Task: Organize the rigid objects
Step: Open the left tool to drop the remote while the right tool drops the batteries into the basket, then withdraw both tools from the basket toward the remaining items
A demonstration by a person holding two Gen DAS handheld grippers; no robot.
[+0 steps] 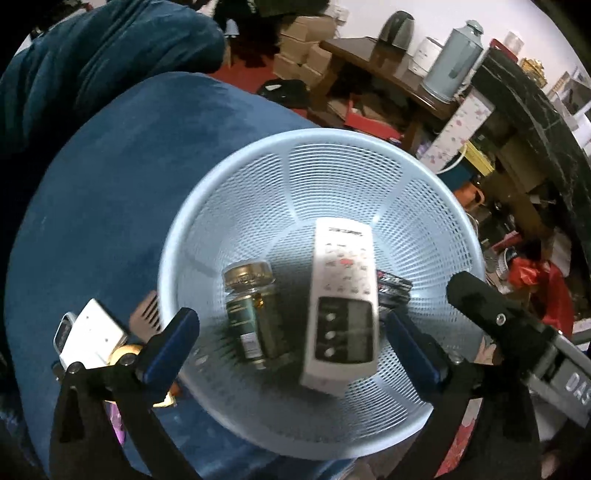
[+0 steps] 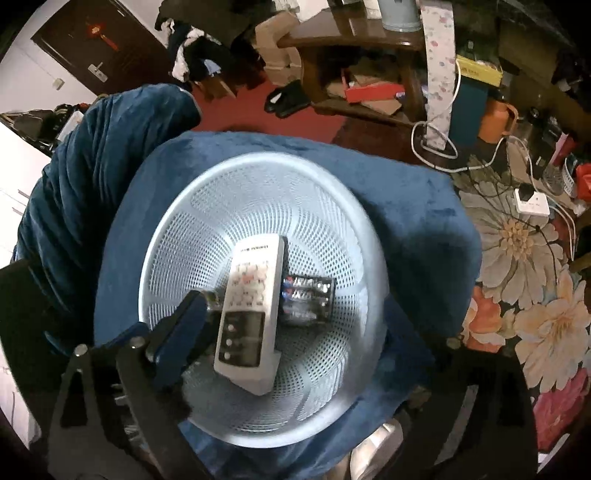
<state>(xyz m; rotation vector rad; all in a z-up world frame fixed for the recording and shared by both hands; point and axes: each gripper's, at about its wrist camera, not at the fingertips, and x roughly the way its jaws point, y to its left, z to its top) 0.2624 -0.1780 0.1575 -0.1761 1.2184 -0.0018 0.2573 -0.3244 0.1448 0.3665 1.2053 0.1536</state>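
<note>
Three items sit in the pale blue perforated plastic basket point(image 1: 424, 192): white remote control point(image 1: 341, 310), gold-capped glass jar point(image 1: 255, 310), black battery pack point(image 2: 308, 301). I read both the left gripper point(image 1: 291, 350) and the right gripper point(image 2: 295, 354) as wide open and empty. A white boxy device point(image 1: 92, 334) and a brown wooden comb point(image 1: 147, 314) remain outside on the blue cloth point(image 1: 110, 203).

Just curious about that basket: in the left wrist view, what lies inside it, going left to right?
Glass jar → white remote control → pack of batteries, partly hidden behind the remote, all in the basket.

A red floor point(image 2: 258, 118) is seen beyond a blue velvet seat point(image 2: 424, 206). A dark wooden table point(image 2: 351, 37) is set against a white wall point(image 1: 369, 18); a dark door point(image 2: 92, 44) is shut.
</note>
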